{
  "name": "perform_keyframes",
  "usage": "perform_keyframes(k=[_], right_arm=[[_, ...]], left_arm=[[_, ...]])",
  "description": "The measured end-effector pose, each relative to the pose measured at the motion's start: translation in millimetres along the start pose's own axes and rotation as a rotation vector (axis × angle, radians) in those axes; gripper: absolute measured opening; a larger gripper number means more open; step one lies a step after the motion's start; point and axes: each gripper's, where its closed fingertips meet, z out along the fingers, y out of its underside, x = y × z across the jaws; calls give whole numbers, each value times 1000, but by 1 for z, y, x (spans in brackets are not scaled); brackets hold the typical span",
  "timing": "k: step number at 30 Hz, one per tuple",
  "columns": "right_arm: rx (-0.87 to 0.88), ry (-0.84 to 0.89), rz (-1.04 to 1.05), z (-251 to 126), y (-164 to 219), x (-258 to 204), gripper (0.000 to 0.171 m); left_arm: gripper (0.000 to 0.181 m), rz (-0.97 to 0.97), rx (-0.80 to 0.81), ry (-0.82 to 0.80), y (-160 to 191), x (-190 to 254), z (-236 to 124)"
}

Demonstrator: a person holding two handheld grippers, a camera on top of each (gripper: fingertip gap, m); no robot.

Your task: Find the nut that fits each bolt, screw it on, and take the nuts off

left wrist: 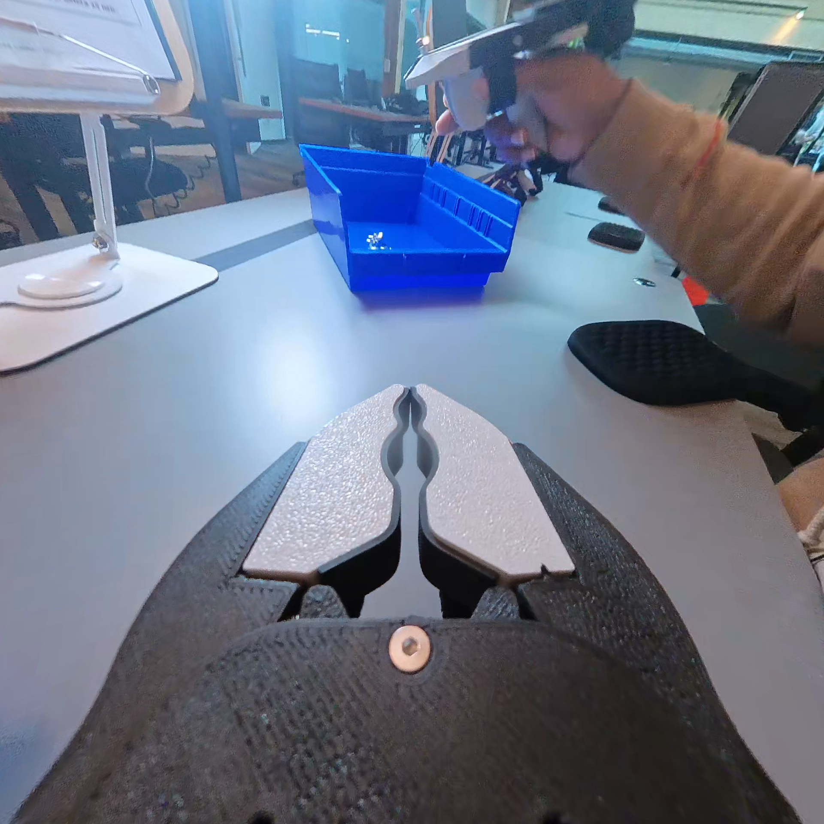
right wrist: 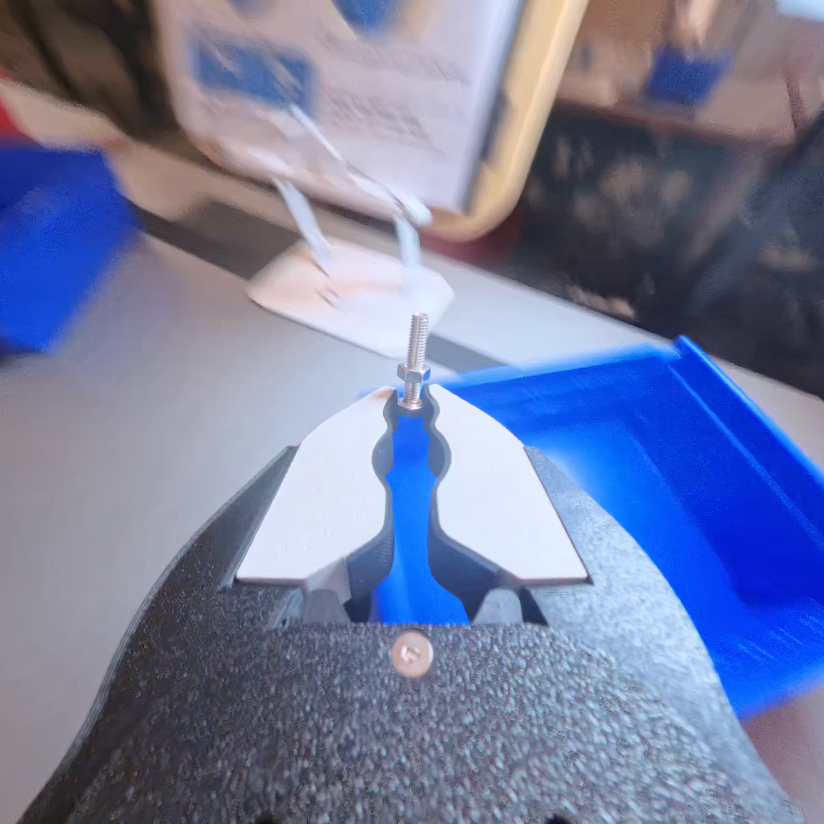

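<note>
Steel bolt (right wrist: 414,356), small, stiff and slippery, is sitting pinched at its head in the right claw (right wrist: 411,397), nut (right wrist: 413,371) threaded on; left claw (left wrist: 410,394) is resting closed, empty.

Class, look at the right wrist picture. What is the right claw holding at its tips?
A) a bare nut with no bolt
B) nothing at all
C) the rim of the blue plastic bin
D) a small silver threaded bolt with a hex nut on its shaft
D: the right claw is shut on the small silver threaded bolt, gripped near its head, with the silver hex nut sitting on its shaft.
</note>
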Motion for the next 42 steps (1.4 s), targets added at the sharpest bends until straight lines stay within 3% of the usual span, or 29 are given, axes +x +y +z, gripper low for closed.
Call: perform_keyframes(k=[3,6,10,15,16,19,21,25,28,30,34,37,42], right_arm=[[-516,223,24,10,65,94,10],[-866,235,234,14,120,117,10],[-1018,299,373,27,152,116,11],[-1189,379,373,30,191,107,11],[-1185,391,377,30,191,107,11],[-1161,376,348,25,175,106,42],[-1071,374,282,21,148,113,45],[-652,325,108,22,73,112,44],[-269,253,-38,8,18,80,44],[-105,226,-87,-8,4,52,44],[91,199,-142,-32,19,-4,49],[76,204,-216,-36,62,-35,53],[-93,163,-290,-24,133,-59,62]], left_arm=[[0,15,0,7,0,3,1],[0,7,-15,32,5,8,5],[0,13,-6,24,4,6,3],[0,32,12,0,1,3,0],[0,41,9,-1,1,3,1],[0,52,7,-13,2,0,0],[0,49,19,-26,-1,-2,-1],[2,60,26,-59,-3,-7,-3],[4,100,42,-119,-9,-14,-8],[6,115,58,-164,-15,-22,-15],[17,144,80,-316,-28,-47,-41],[27,186,-10,-493,-26,-75,-75],[64,226,-464,-738,24,-132,-134]])
